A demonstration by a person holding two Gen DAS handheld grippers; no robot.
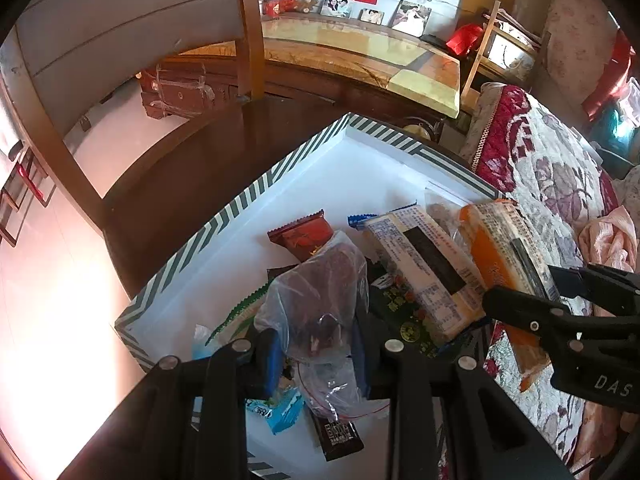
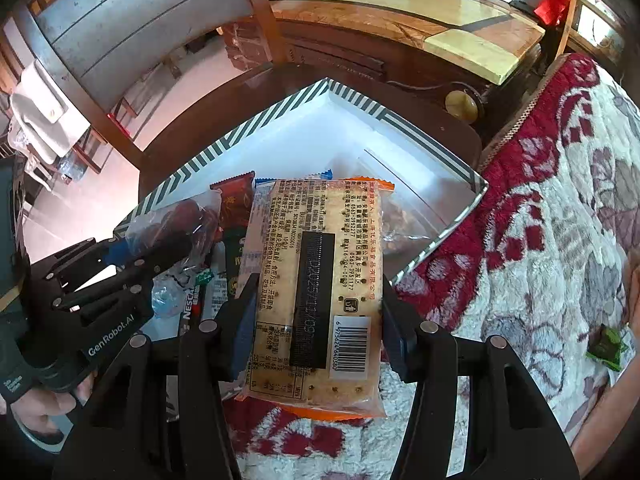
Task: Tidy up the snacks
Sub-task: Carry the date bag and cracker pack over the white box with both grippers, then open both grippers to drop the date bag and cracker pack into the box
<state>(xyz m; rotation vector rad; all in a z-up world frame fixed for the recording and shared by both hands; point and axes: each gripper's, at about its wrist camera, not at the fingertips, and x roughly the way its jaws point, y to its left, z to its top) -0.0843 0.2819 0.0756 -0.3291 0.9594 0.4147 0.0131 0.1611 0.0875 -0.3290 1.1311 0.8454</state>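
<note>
**Two hand-held grippers carry snacks above a striped box**

The left hand-held gripper (image 1: 316, 356) pinches a clear plastic bag (image 1: 320, 292) with dark red pieces inside. Its blue pads press on the crumpled plastic from both sides, and the bag hangs over the white inside of the striped box (image 1: 224, 216). The box has a green and white striped rim and stands on a dark wooden surface (image 1: 168, 168), just beside a bed with a red and white flowered blanket (image 1: 548, 184).

The right hand-held gripper (image 2: 318, 320) pinches a flat cracker pack (image 2: 320, 272) with orange edges, printed text and a barcode. The pads touch its two long sides. The far end of the pack is over the box, and the near end is over the blanket. In the left wrist view the same pack is tilted, at the right side of the box.

Inside the box lie several more snacks: a dark red packet (image 1: 304, 236) near the middle, a second cracker pack (image 1: 424, 268) with a blue edge, a dark green packet (image 1: 404, 312), a light blue packet (image 1: 280, 408) and a brown packet (image 1: 338, 436) near the lower edge. A transparent bag with brownish content (image 2: 404, 224) lies in the right part of the box.

A small green wrapper (image 2: 606, 346) lies on the blanket, well apart from the box. A wooden chair (image 1: 252, 28) stands behind the surface
</note>
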